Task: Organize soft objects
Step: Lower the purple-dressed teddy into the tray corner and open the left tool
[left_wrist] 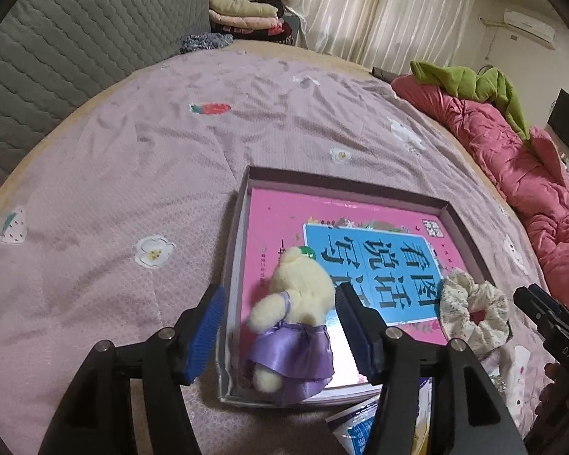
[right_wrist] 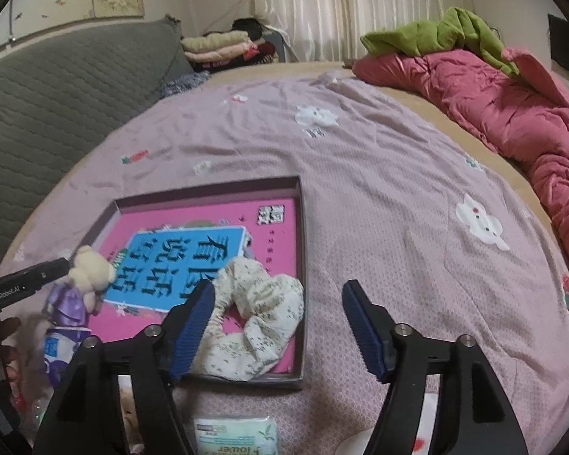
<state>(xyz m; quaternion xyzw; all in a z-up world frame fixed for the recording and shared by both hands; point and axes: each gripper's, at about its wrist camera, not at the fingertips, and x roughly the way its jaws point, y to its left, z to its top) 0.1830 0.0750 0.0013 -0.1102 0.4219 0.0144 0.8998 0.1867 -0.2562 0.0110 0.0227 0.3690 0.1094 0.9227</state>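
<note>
left gripper [left_wrist: 280, 326]: jaws apart, plush bear [left_wrist: 303, 292] between pads, untouched, lying in shallow box [left_wrist: 462, 223] | right gripper [right_wrist: 278, 322]: jaws apart, over scrunchie [right_wrist: 261, 314] in box's near corner | writing: pink book [right_wrist: 280, 265] cover shows "看图说话"; "GenRobot.AI" on gripper; packet [right_wrist: 235, 436] reads "flower"

A big bed [left_wrist: 140, 159] has a pink sheet. White curtains [left_wrist: 379, 11] hang behind; a grey padded headboard [left_wrist: 76, 38] stands left.
</note>
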